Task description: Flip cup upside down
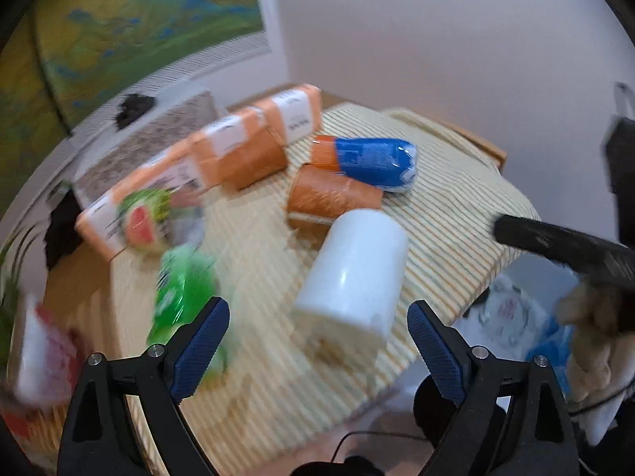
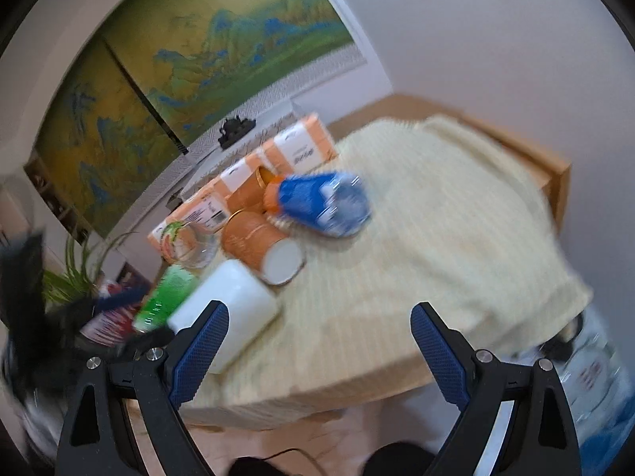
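Note:
A plain white cup [image 1: 353,273] stands on the striped yellow cloth [image 1: 258,261] near the table's front edge; both views are blurred, so I cannot tell which end is up. My left gripper [image 1: 317,341] is open and empty, just short of the cup, which sits between and beyond its blue pads [image 1: 202,349]. In the right wrist view the cup [image 2: 230,305] is at lower left, partly behind the left finger. My right gripper [image 2: 319,347] is open and empty over the cloth's front edge. Its black finger [image 1: 563,246] shows in the left view.
Orange cartons [image 1: 238,154] line the back of the table. An orange paper cup [image 1: 329,198] lies on its side, with a blue packet [image 1: 373,162] behind it. A green packet [image 1: 182,293] and a glass bowl [image 2: 190,246] are left of the white cup. A water jug [image 2: 595,377] stands below the table's right.

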`<state>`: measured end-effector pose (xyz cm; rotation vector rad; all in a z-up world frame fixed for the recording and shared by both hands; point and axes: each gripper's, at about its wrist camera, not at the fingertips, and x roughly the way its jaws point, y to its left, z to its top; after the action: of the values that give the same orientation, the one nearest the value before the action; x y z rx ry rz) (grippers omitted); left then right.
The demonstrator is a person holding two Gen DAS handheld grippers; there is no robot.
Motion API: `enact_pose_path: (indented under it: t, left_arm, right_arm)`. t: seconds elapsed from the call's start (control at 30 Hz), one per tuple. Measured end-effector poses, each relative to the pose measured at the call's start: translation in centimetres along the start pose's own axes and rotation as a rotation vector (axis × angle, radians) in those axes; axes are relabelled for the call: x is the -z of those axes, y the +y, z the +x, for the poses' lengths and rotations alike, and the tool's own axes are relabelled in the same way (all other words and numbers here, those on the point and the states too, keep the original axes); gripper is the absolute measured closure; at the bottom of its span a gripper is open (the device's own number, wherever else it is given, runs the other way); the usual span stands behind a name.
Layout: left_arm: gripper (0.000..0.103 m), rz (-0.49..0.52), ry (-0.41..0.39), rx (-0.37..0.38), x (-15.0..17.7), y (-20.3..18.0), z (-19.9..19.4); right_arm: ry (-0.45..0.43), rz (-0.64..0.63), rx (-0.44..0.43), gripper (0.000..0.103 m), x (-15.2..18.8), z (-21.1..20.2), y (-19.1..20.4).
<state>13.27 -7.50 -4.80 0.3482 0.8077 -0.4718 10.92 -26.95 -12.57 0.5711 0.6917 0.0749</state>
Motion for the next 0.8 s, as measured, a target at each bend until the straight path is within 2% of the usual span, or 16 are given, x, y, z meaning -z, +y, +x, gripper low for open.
enact_pose_path:
  t: [0.17, 0.33, 0.53, 0.8]
  left_arm:
    - [0.008, -0.09, -0.061, -0.055, 5.0, 0.4, -3.9]
    - [0.008, -0.14, -0.126, -0.14, 7.8, 0.4, -6.0]
    - [0.007, -0.166, -0.159, -0.128, 9.4, 1.0, -7.1]
    - [0.007, -0.192, -0.17, -0.13, 10.3, 2.1, -7.2]
  right_arm:
    - [0.121, 0.164, -0.043, 0.012, -0.3, 3.3, 1.5]
    - [0.236, 0.299, -0.057, 0.012, -0.1, 6.8, 2.3]
    - [0.31, 0.363, -0.035, 0.012, 0.1, 9.6, 3.3]
    - [0.371, 0.471, -0.09, 0.011, -0.6, 12.0, 3.0]
